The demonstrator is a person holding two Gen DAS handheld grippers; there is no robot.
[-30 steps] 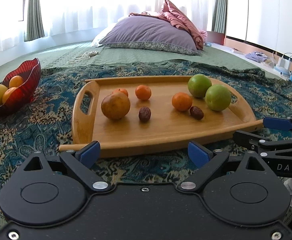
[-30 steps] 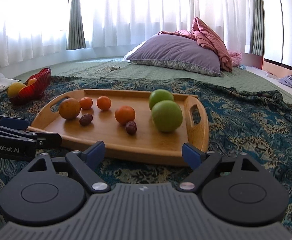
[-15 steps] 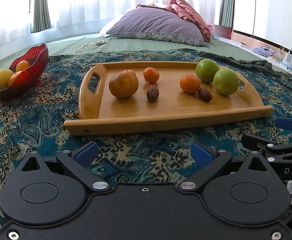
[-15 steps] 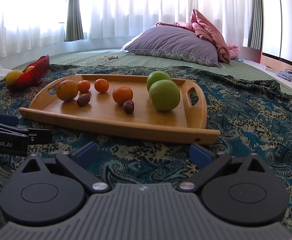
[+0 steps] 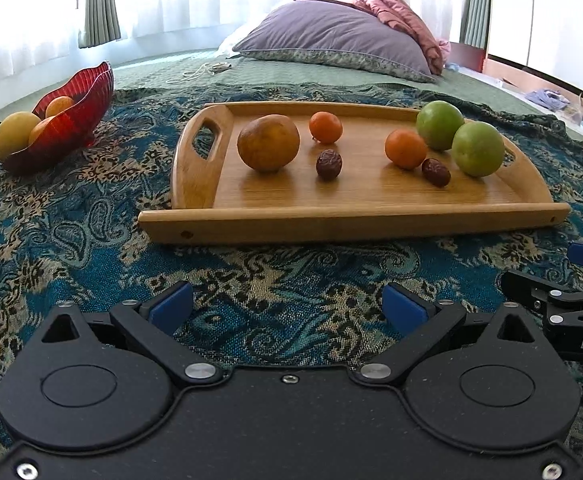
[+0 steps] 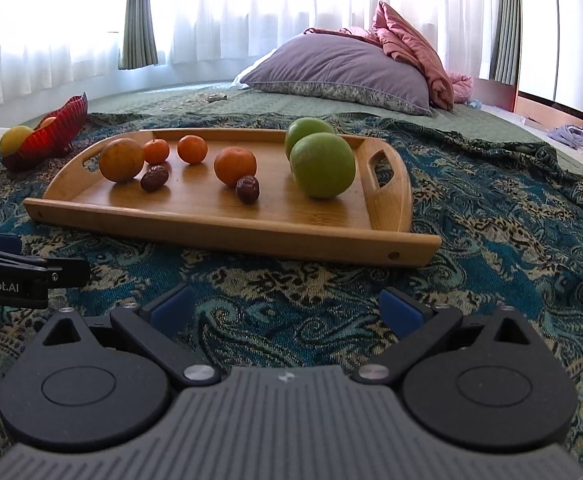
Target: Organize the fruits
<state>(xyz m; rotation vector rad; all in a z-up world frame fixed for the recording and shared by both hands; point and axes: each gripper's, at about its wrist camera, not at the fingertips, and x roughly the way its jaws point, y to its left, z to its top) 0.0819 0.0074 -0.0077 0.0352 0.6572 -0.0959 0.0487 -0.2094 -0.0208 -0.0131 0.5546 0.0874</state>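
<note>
Left gripper [image 5: 287, 306]: fingers spread wide, just been opening, nothing between.
Right gripper [image 6: 285, 306]: the same.
Tray [image 5: 351, 222]: on the bed's patterned cloth, long axis crosswise, handles at the ends.
On tray: three oranges, one brown fruit, two dates, two green fruits.
Bowl [image 5: 85, 92]: far left, three yellow-orange fruits.

Left tool [image 5: 287, 306] — black housing, blue pads, silver screws; right tool [image 6: 285, 305] — ribbed grey housing.
</note>
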